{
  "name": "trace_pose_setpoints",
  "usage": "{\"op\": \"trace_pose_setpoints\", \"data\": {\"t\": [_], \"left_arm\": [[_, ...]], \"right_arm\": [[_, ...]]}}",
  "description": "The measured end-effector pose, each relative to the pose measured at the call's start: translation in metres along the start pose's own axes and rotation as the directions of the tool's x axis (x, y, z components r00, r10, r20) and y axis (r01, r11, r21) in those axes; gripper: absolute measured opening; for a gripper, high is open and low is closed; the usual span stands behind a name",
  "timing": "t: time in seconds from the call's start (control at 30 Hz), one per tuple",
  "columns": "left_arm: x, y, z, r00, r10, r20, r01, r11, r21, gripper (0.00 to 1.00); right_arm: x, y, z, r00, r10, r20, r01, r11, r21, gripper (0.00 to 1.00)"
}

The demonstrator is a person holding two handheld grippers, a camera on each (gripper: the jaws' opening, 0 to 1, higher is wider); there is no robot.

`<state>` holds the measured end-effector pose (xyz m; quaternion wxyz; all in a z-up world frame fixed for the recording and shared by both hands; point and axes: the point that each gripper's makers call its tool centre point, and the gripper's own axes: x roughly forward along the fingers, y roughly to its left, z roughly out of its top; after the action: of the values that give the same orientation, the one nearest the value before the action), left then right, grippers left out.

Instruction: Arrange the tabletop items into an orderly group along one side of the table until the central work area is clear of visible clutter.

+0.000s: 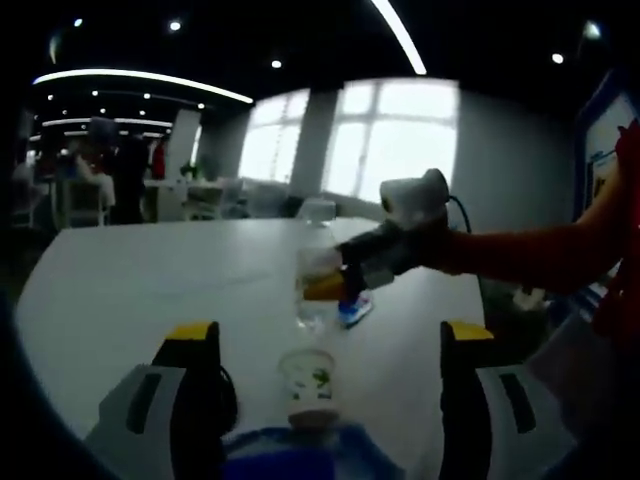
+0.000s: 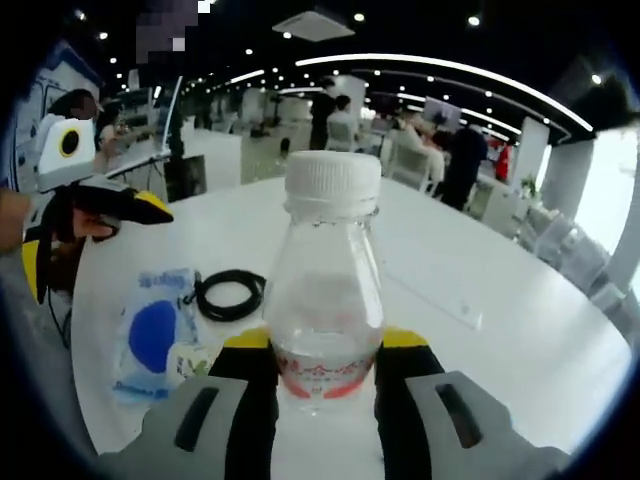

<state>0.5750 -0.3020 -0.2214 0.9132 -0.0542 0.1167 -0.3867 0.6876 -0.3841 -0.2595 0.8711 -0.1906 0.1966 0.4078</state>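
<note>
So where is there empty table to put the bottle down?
The right tool holds the bottle. Bare table stretches right of it and beyond it to the far edge. It's crowded on its left: blue packet, black cable, small cup near the left tool.

**White table with a few things on it**

A large white table (image 2: 480,300) with a rounded edge carries the items. On it lie a blue and clear plastic packet (image 2: 150,340), flat on the surface, and just beside it a coiled black cable (image 2: 230,295). A small clear cup (image 1: 308,385) stands upright close to the packet. A clear plastic bottle (image 2: 328,300) with a white cap stands upright near these; whether its base touches the tabletop is hidden.
</note>
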Motion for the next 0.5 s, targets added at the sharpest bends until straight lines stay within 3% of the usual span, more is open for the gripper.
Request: {"op": "trace_pose_setpoints", "data": {"t": [0.5], "left_arm": [[-0.057, 0.024, 0.008, 0.995, 0.1, 0.007, -0.1, 0.994, 0.04, 0.88]], "right_arm": [[0.025, 0.06, 0.055, 0.992, 0.09, 0.085, -0.088, 0.996, -0.028, 0.36]]}}
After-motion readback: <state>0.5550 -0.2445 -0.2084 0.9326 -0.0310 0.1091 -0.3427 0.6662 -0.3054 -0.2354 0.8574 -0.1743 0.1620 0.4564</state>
